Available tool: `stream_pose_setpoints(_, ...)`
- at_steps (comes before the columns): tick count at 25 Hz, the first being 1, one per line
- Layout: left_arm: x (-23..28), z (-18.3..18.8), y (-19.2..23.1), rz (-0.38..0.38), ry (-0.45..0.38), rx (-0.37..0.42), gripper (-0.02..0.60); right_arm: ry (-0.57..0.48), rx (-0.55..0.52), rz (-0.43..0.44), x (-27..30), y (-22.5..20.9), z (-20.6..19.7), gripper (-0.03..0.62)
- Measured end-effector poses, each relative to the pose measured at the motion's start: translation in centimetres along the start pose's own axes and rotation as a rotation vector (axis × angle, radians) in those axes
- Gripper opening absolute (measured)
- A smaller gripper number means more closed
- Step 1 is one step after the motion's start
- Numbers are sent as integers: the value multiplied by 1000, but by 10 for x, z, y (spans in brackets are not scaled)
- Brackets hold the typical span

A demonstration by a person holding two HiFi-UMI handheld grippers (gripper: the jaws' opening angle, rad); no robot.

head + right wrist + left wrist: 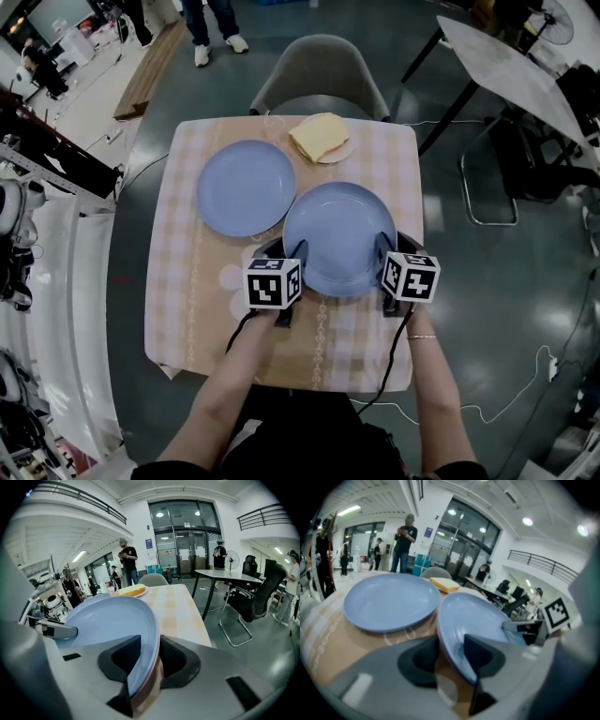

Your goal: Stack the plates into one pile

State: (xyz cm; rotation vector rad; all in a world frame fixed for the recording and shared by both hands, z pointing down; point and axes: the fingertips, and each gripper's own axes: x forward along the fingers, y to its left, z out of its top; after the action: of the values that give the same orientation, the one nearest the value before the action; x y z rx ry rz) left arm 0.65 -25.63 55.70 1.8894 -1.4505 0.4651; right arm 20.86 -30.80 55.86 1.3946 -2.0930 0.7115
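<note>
**Two claws, one plate rim**

Head view: the nearer round pale-blue ceramic plate (339, 234) lies on the checked tabletop (187, 281). Its far edge overlaps the second blue plate (246, 186). The left claw (287, 249) and right claw (386, 246) flank its near rim.

Left gripper view: the rim sits between the jaws, which are not yet clenched, with a gap beside one pad.

Right gripper view: the pads appear to be grasping the rim.

Grip both sides firmly before lifting, then keep the plate level and centre it over the second plate.
</note>
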Motion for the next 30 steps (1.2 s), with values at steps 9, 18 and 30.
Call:
stream_pose_setpoints(9, -28, 12, -3, 12, -46, 41, 163, -13, 7, 17, -24, 12, 6, 107)
stream_pose_setpoints(18, -70, 36, 29, 84, -126, 13, 156, -22, -39, 105, -32, 62, 25, 106)
stream_pose_setpoints(30, -116, 58, 127, 216, -185, -77, 153, 5, -132, 243, 1, 165, 51, 101)
